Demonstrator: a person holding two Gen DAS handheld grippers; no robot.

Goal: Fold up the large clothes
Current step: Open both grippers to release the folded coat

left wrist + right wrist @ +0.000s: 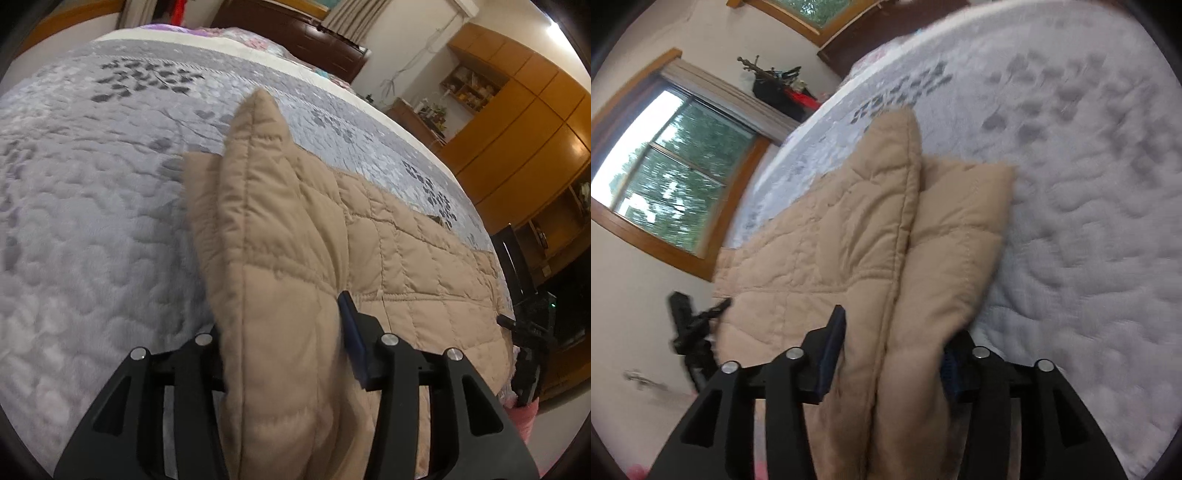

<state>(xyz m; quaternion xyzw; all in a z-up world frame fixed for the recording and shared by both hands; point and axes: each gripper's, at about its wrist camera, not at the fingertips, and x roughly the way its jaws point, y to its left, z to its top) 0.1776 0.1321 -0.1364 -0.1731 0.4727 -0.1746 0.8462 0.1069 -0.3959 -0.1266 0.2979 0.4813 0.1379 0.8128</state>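
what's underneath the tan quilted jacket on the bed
The tan quilted jacket lies on a grey patterned bedspread, which shows all around it. Whatever sits directly beneath the jacket is covered, and its raised folds hide the near part of the bed.

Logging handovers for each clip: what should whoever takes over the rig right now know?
Left gripper: a doubled fold of the beige quilted garment sits between the jaws; whether they grip it is unclear.
Right gripper: another fold sits between the jaws, and one pad looks clear of the cloth.
The rest of the garment lies spread on the grey bedspread.
Done: both edges gathered and raised.
Left: probably lay the fold over, flatten it, then fold again.
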